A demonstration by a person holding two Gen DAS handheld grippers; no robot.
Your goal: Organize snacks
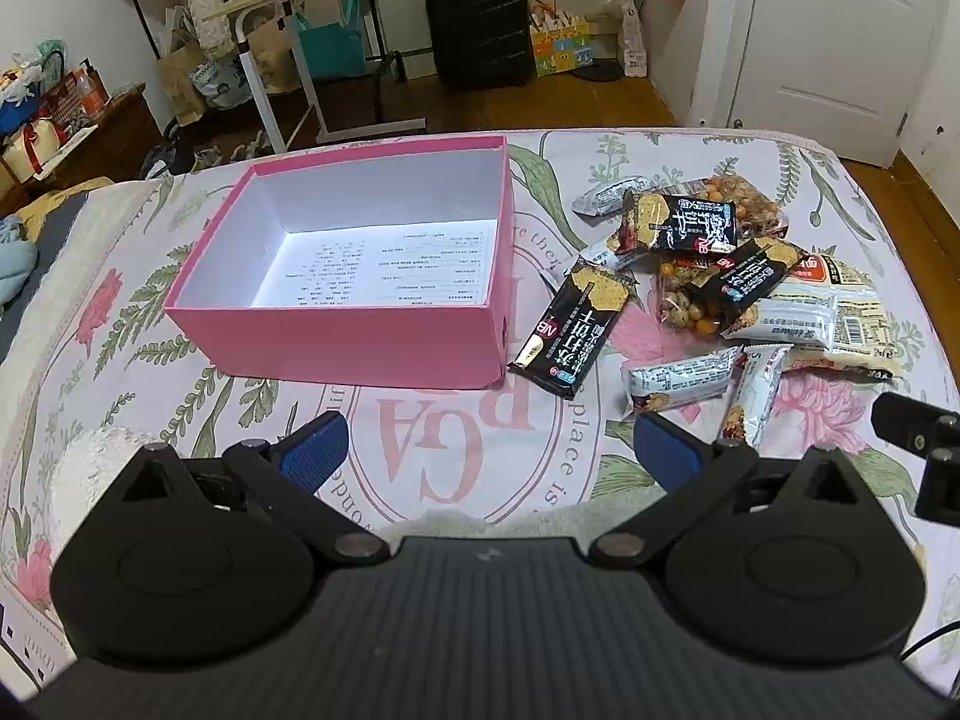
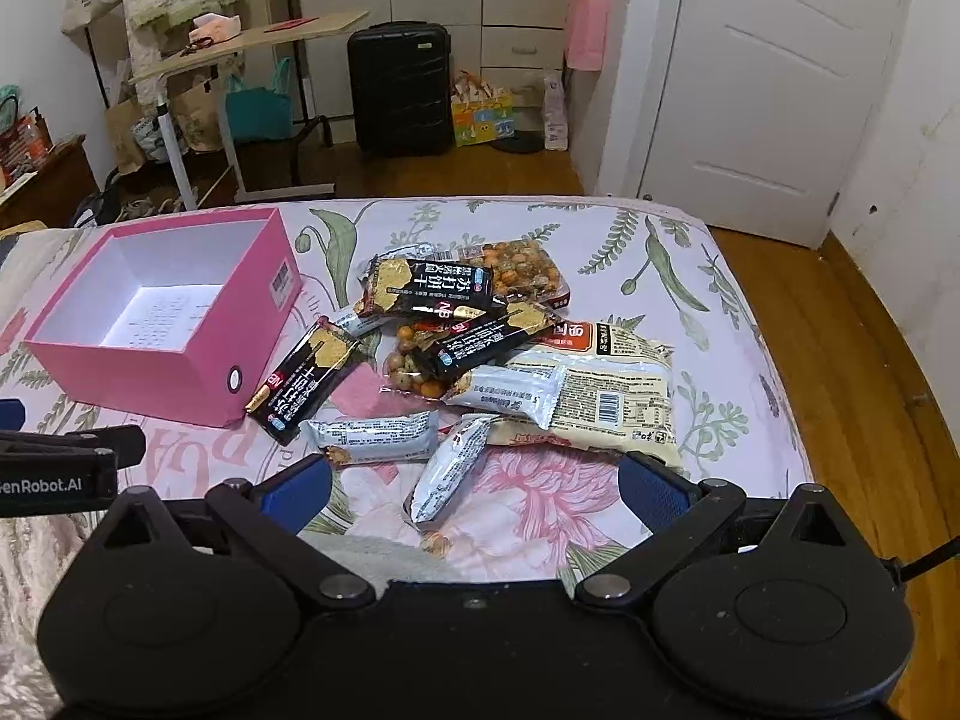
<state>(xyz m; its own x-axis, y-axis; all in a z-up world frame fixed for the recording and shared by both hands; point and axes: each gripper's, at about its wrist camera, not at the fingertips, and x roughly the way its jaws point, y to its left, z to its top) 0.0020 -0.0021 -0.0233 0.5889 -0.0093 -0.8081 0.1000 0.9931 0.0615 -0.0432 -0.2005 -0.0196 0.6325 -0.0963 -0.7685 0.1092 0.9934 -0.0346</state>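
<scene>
While both tools hover low over the bed [image 1: 456, 468], the left hand-held gripper [image 1: 486, 450] has its blue pads spread wide with nothing between them, and the right hand-held gripper [image 2: 474, 486] is just as wide apart and empty. From the left wrist view the pink box [image 1: 336, 336] sits at about 11 o'clock, open-topped, with only a printed sheet on its white floor. Snacks lie heaped at 1 o'clock — three black cracker packs, the nearest black cracker pack [image 1: 570, 327] leaning against the box's right corner. Two clear bags of coated nuts [image 2: 522, 267] lie among them, a large cream noodle packet [image 2: 606, 396] at the pile's right. In the right wrist view a white snack bar [image 2: 447, 471] lies at 12 o'clock, just ahead of the open pads, with another white bar [image 2: 375, 438] beside it.
</scene>
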